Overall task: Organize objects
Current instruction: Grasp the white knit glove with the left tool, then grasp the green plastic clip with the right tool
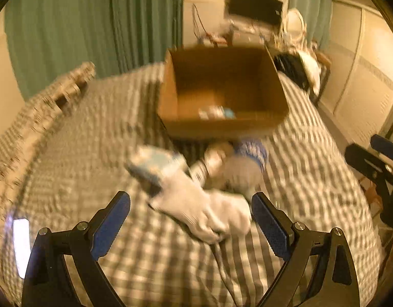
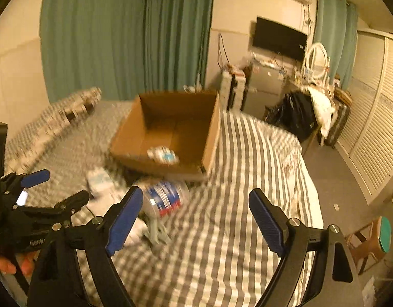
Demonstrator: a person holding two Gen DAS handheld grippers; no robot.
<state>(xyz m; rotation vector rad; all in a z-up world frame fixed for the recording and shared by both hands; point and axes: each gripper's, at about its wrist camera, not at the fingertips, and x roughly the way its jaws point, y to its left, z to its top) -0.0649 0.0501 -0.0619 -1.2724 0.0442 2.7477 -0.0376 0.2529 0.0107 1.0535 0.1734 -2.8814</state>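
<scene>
An open cardboard box [image 1: 222, 122] stands on the striped bed, with a small bottle [image 1: 215, 112] inside; the box also shows in the right wrist view [image 2: 135, 138], with the bottle [image 2: 163, 154]. In front of it lie a pale blue packet [image 1: 153, 163], a white glove [image 1: 204, 209] and a blue-labelled jar [image 1: 247, 158]. My left gripper [image 1: 191, 220] is open above the glove, empty. My right gripper [image 2: 194, 217] is open and empty, just right of the jar [image 2: 163, 199]. The left gripper shows at the left edge of the right wrist view [image 2: 56, 186]. Both views are blurred.
The striped bedspread [image 2: 234, 230] covers the bed; patterned pillows [image 2: 66, 110] lie at its far left. Green curtains [image 2: 125, 33], a wall television [image 2: 278, 38], a cluttered desk [image 2: 270, 76] and a black bag [image 2: 293, 117] stand beyond. A stool [image 2: 372, 238] stands on the floor at right.
</scene>
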